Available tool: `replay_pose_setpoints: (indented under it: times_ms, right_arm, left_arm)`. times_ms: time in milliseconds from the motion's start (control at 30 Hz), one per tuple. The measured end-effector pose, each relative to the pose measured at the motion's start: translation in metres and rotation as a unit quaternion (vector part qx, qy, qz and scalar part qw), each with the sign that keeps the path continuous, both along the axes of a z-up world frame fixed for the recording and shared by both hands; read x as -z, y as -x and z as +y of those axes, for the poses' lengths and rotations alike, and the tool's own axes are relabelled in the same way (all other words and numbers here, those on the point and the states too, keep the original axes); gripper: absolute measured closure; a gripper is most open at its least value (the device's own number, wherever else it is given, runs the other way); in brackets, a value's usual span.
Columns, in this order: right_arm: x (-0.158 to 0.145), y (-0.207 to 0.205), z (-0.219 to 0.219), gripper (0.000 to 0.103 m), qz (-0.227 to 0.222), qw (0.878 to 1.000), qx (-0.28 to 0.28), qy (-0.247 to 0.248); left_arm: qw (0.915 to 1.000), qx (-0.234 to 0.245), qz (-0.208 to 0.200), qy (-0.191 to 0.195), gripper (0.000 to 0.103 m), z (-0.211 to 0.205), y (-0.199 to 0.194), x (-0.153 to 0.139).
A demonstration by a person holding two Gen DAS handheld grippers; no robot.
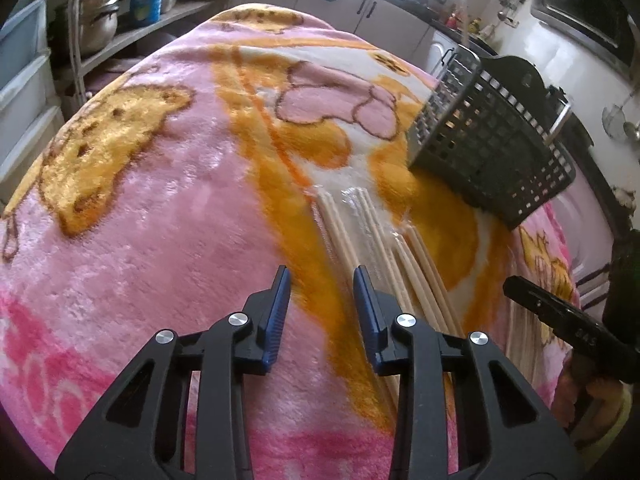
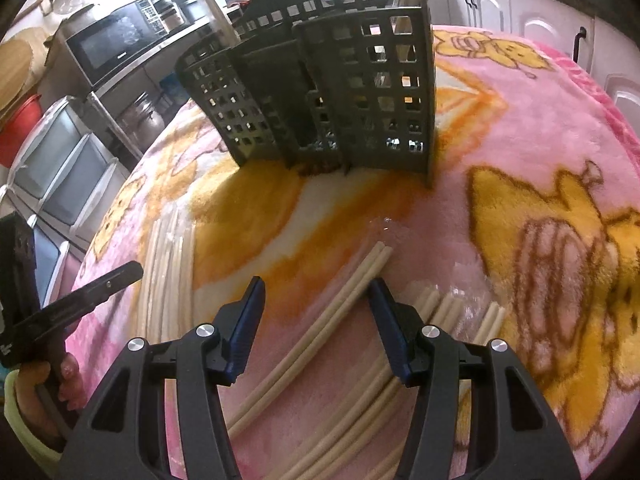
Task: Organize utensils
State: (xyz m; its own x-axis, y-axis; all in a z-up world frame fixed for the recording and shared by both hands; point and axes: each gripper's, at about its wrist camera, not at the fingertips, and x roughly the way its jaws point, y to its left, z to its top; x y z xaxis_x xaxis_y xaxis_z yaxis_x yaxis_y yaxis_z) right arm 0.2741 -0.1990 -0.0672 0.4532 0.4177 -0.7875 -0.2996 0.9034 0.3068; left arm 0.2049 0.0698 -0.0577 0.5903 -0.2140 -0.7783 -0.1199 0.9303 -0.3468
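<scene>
Several pale wooden chopsticks [image 1: 400, 252] in clear wrappers lie on a pink and orange blanket [image 1: 160, 200]. A dark grey slotted utensil caddy [image 1: 492, 136] stands beyond them. My left gripper [image 1: 322, 276] is open and empty, just above the blanket, left of the chopsticks. My right gripper [image 2: 316, 286] is open, low over a pair of chopsticks [image 2: 320, 332] that runs between its fingers. The caddy [image 2: 320, 92] stands ahead of it, with a wrapped pair upright in its right compartment. More chopsticks [image 2: 168, 280] lie at the left.
The other gripper shows at the edge of each view: the right one [image 1: 560, 316] and the left one [image 2: 72, 300]. Shelves with pots [image 1: 100, 20], a microwave [image 2: 112, 40], storage drawers [image 2: 60, 168] and white cabinets [image 2: 540, 20] surround the table.
</scene>
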Motion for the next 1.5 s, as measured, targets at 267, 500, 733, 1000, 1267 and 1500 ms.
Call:
replay_pose_setpoints:
  times_ms: [267,500,733,1000,1267,1500]
  right_arm:
    - [0.0,-0.021,0.001,0.056,0.016,1.0,0.004,-0.001]
    - [0.001,-0.033,0.002,0.057,0.033,0.999,0.011,-0.004]
    - [0.001,-0.042,0.004,0.071,0.033,0.999,0.021,0.015]
    - [-0.004,-0.049,-0.008,0.09,0.037,0.999,0.024,-0.01]
    - [-0.041,-0.033,-0.01,0.096,-0.007,0.998,-0.013,-0.069]
    - [-0.077,-0.014,-0.004,0.097,-0.059,0.994,-0.04,-0.08]
  left_arm:
    - [0.9996,0.01,0.014,0.021,0.076,0.003,-0.02,0.0]
    - [0.999,0.019,0.02,0.035,0.076,-0.003,-0.039,0.001]
    - [0.9987,0.013,0.029,0.039,0.087,0.0,-0.053,0.004]
    - [0.9986,0.025,0.029,0.037,0.101,0.001,-0.053,-0.003]
    - [0.9982,0.043,-0.028,0.032,0.102,-0.004,-0.032,-0.039]
    - [0.9953,0.06,-0.074,0.015,0.102,-0.014,-0.02,-0.075]
